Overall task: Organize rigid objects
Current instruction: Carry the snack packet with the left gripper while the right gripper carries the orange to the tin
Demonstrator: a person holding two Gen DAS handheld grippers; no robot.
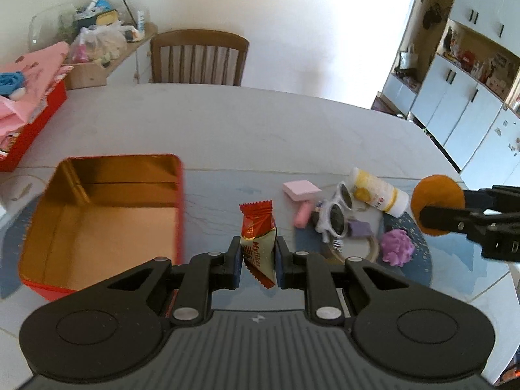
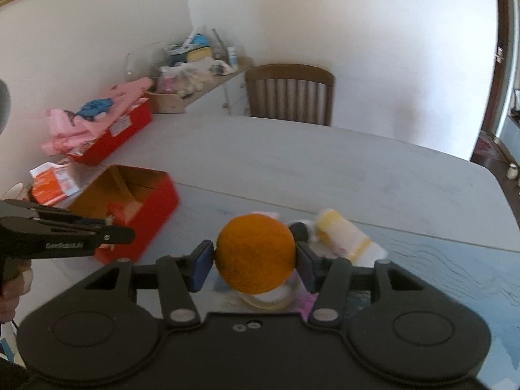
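Candy in a red-and-gold foil wrapper [image 1: 259, 242] is pinched upright between the blue-padded fingers of the left gripper [image 1: 258, 256], its crimped upper end standing above the fingertips and its lower end hanging between them. To the left of this gripper, close beside it, an open red rectangular tin with a gold interior [image 1: 100, 224] is set on the pale grey worktop [image 1: 260, 123]; nothing can be made out inside it from the left wrist view. Ahead and to the right of the left gripper, a cluster of small things is gathered on a round blue-grey mat [image 1: 419, 260]: a pink square block [image 1: 301, 190], a pink cylinder [image 1: 303, 216] just below it, white-framed sunglasses with dark lenses [image 1: 338, 214], a white and yellow plastic bottle lying on its side [image 1: 377, 193], a small purple block [image 1: 360, 228], a pale wooden ring [image 1: 370, 250] and a lumpy purple toy [image 1: 397, 247].

Farther right, the right gripper [image 2: 255, 258] is closed on a round orange ball with a rough surface [image 2: 255, 253], which is pressed between both blue pads and held above the cluster. From the right wrist view the red tin is seen ahead and to the left, with the left gripper's black finger in front of it, and the bottle lies just ahead to the right.

A brown wooden chair [image 1: 199, 57] is drawn up at the far edge of the worktop.
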